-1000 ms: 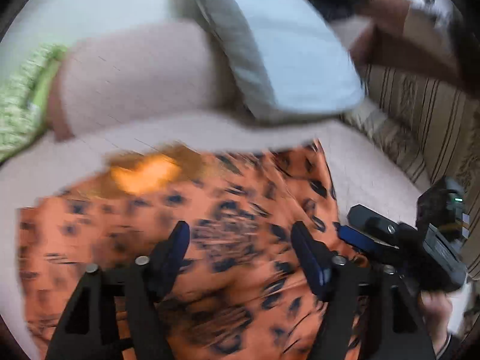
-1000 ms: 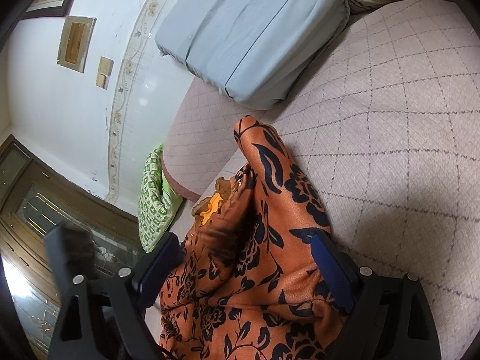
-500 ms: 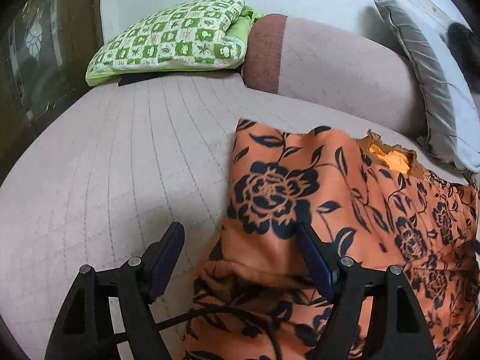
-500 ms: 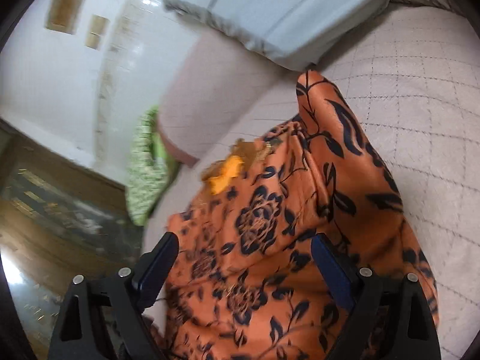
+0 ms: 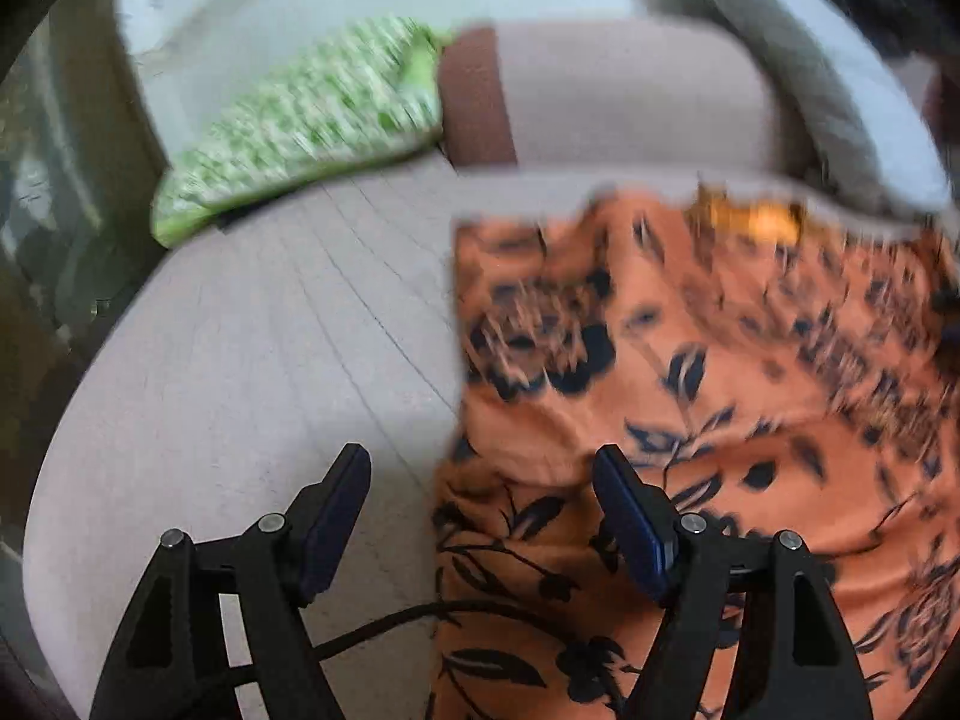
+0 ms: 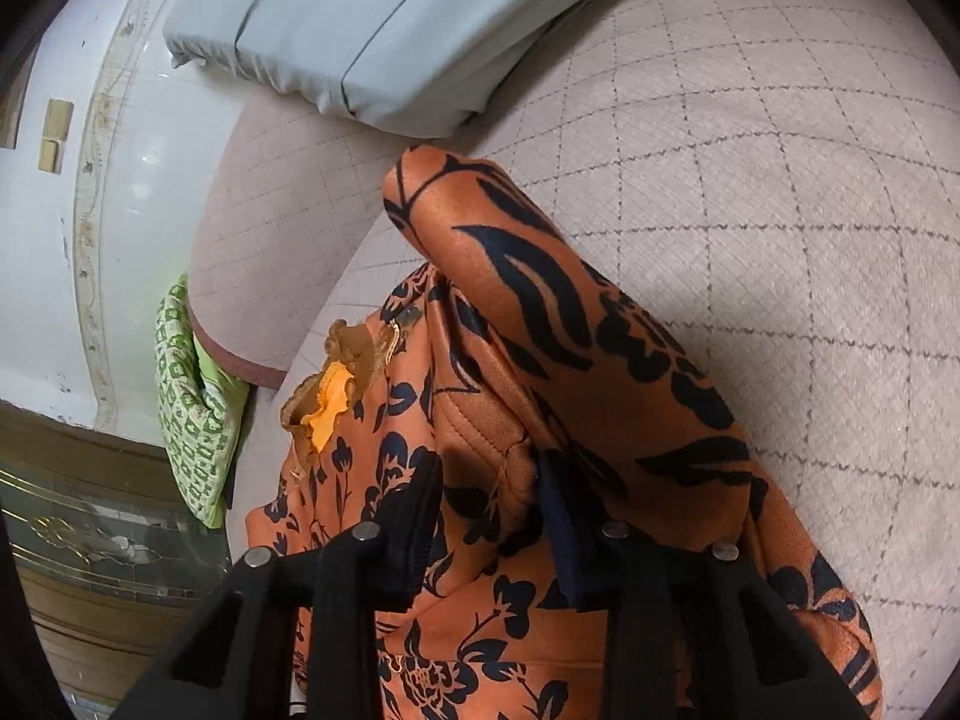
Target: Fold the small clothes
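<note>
Gathering step: right gripper (image 6: pixel 487 483) just closing, pinching orange floral garment (image 6: pixel 600 360); left gripper (image 5: pixel 480 516) open astride its edge. Next: clamp, fold toward grey pillow (image 6: pixel 384 24).

— How does the left gripper (image 5: pixel 480 516) stand?
— Tilted downward, its two black fingers (image 5: pixel 336 510) spread wide apart, nothing pinched between them.
— And the right gripper (image 6: pixel 489 510)?
— Also angled down; its jaws have just been closing, and its fingers (image 6: pixel 414 528) now pinch a raised fold of the orange black-flowered fabric garment (image 6: pixel 540 312).
</note>
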The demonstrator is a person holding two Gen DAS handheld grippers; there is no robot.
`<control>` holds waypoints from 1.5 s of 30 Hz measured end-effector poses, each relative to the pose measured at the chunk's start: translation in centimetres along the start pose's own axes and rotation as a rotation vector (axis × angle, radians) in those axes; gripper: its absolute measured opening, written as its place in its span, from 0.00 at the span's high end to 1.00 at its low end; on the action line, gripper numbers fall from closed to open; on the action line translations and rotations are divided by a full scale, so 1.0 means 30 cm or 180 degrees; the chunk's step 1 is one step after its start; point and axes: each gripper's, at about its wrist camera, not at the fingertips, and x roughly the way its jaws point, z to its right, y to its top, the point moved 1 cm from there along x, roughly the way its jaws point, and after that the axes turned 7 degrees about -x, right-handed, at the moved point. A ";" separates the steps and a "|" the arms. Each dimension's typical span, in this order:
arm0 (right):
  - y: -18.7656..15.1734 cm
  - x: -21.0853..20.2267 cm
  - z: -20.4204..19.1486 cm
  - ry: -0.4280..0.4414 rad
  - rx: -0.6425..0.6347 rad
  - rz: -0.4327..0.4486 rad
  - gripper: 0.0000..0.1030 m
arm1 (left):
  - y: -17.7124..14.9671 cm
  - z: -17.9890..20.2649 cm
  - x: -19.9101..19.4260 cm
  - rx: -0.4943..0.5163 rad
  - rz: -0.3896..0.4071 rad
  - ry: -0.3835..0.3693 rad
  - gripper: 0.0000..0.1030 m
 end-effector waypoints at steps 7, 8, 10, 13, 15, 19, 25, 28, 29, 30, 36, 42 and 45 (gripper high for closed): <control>0.009 0.021 -0.072 0.0034 -0.0159 -0.0038 0.38 | 0.009 0.010 -0.054 0.0061 0.0115 -0.0285 0.25; 0.009 0.025 -0.075 0.0017 -0.0183 -0.0040 0.37 | 0.006 0.024 -0.051 0.0127 0.0108 -0.0292 0.25; 0.008 0.032 -0.084 -0.0032 -0.0263 -0.0058 0.38 | -0.001 0.045 -0.004 0.0227 -0.0002 -0.0151 0.26; 0.007 0.043 -0.108 -0.0362 -0.0512 -0.0152 0.83 | 0.026 0.000 0.054 -0.0064 -0.0143 -0.0102 0.66; 0.012 0.013 -0.128 -0.0396 -0.0629 -0.0096 0.93 | 0.054 -0.068 0.047 -0.0369 -0.0074 0.0044 0.90; -0.001 -0.176 -0.248 -0.0335 -0.1046 0.0440 0.94 | 0.064 -0.106 0.033 -0.0633 0.0036 -0.0054 0.90; -0.099 -0.021 -0.064 -0.0967 -0.0947 -0.0111 0.88 | 0.028 -0.050 0.084 -0.0468 -0.0263 0.0074 0.63; -0.104 -0.093 -0.063 -0.0699 -0.0831 0.0183 0.73 | 0.039 -0.077 0.033 -0.0578 -0.0109 -0.0031 0.55; -0.102 -0.109 -0.079 -0.0689 -0.0880 0.0224 0.47 | 0.046 -0.088 0.013 -0.0610 -0.0025 0.0014 0.55; -0.101 -0.132 -0.100 -0.0701 -0.0950 0.0299 0.35 | 0.050 -0.092 -0.003 -0.0623 0.0039 0.0066 0.55; -0.124 -0.221 -0.125 -0.0308 -0.0744 0.0463 0.35 | 0.062 -0.081 -0.075 -0.0623 0.0198 0.0147 0.44; -0.109 -0.122 -0.128 0.0097 -0.0445 0.0173 0.35 | 0.011 -0.106 0.035 -0.0574 -0.0395 0.0359 0.34; -0.055 -0.039 -0.158 0.0254 -0.0518 0.0116 0.34 | 0.029 -0.211 -0.041 -0.1164 -0.0091 0.0336 0.34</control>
